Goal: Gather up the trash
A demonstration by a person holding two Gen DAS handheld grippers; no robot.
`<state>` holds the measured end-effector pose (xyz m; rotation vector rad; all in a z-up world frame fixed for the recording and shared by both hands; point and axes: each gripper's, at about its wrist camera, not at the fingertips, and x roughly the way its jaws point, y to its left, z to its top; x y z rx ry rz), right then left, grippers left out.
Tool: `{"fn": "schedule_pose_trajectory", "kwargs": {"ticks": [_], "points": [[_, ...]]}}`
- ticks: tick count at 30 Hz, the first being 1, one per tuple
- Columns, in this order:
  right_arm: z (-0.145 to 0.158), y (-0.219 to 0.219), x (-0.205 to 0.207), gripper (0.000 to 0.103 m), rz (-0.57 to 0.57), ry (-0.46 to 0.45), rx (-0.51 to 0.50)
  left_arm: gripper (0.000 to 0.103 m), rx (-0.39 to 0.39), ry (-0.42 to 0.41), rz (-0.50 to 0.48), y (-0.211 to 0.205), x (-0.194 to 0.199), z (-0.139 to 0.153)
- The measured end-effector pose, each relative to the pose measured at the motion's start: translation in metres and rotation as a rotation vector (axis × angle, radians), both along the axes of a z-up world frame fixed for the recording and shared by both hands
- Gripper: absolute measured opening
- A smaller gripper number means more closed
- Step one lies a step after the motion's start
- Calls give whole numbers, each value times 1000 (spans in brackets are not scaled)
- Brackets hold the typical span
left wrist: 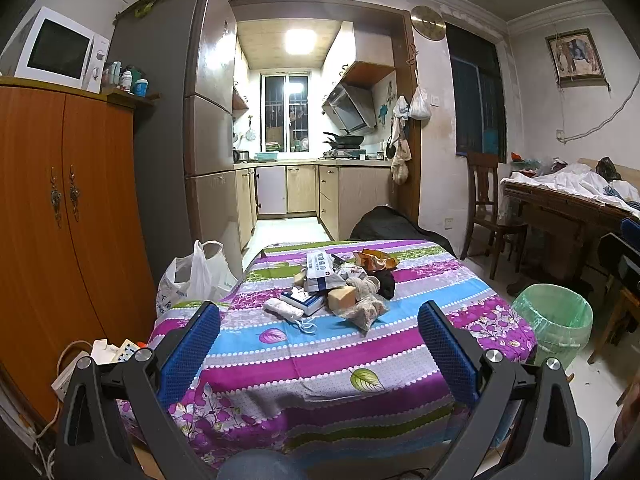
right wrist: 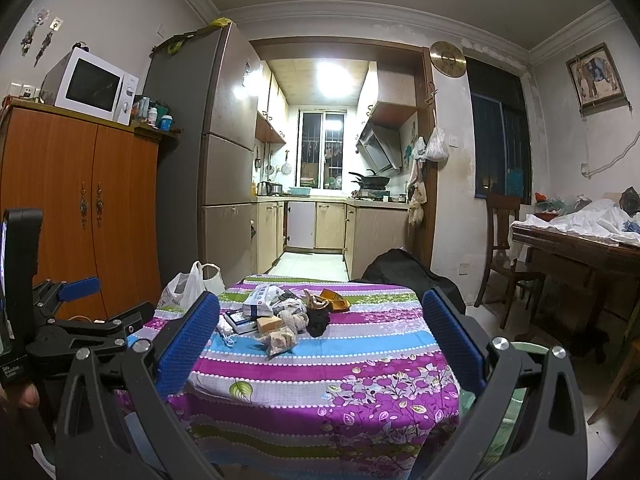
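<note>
Your table (left wrist: 320,360) wears a striped floral cloth in purple, blue and green, and the trash (left wrist: 340,284) sits heaped at its far middle: crumpled wrappers, a white-and-blue packet, a tan block, a dark wad. Right of the table stands a green-lined bin (left wrist: 554,322). Your left gripper (left wrist: 320,344) and right gripper (right wrist: 320,340) both hover spread wide at the near edge, holding nothing.

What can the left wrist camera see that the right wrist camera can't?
Only the left wrist view shows the whole round bin lined with a pale green bag beside the table. Only the right wrist view shows the other black gripper with its blue pad, the left one, open. Both share the heap of crumpled wrappers and boxes on the purple-and-blue striped floral tablecloth, and the white microwave.
</note>
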<state>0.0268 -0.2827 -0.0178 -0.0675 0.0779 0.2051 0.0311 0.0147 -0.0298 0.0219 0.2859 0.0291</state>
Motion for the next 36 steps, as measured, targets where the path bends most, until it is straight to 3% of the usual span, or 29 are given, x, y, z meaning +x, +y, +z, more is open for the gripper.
{"fn": "schedule_pose_trajectory", "kwargs": {"ticks": [36], "points": [[-7, 8, 2, 98, 25, 32, -10, 98, 5, 21, 4, 6, 2, -8]]}}
